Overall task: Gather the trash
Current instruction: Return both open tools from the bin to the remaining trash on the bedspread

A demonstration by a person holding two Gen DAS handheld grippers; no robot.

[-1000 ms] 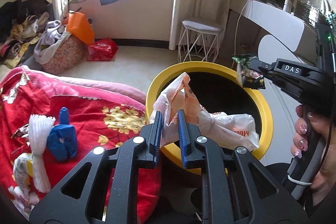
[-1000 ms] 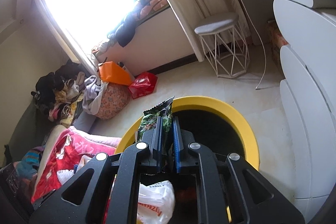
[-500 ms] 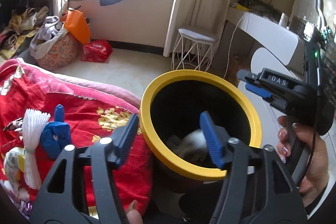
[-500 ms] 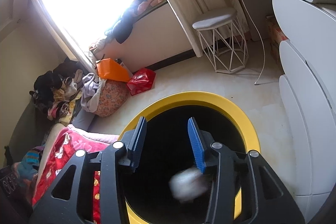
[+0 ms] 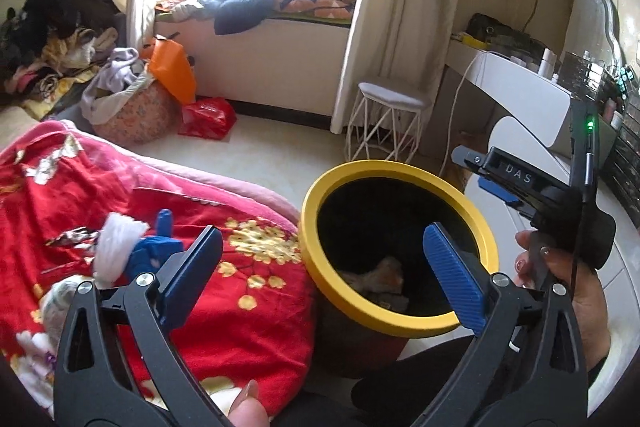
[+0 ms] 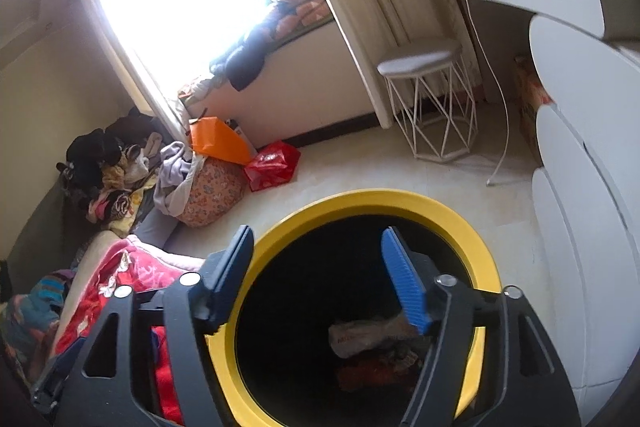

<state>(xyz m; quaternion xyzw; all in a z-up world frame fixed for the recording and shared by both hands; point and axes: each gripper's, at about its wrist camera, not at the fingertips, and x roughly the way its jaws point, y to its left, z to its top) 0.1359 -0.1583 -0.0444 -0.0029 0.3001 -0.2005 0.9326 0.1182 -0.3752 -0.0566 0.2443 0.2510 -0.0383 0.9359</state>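
Note:
A dark bin with a yellow rim stands on the floor beside the bed. Crumpled wrappers and a white plastic bag lie at its bottom. My left gripper hangs over the bin's near edge, its jaws opening wide with nothing between them. My right gripper points down into the bin's mouth, its jaws also opening and empty; in the left wrist view it shows at the right, held by a hand. A white tassel and a blue item lie on the red blanket.
A white wire stool stands past the bin by the curtain. A laundry basket with an orange bag and a red bag sit on the floor at the left. White drawers stand on the right.
Both grippers went from shut to open: the white bag fell from the left and the green snack packet from the right, into the bin. The left gripper rose a little.

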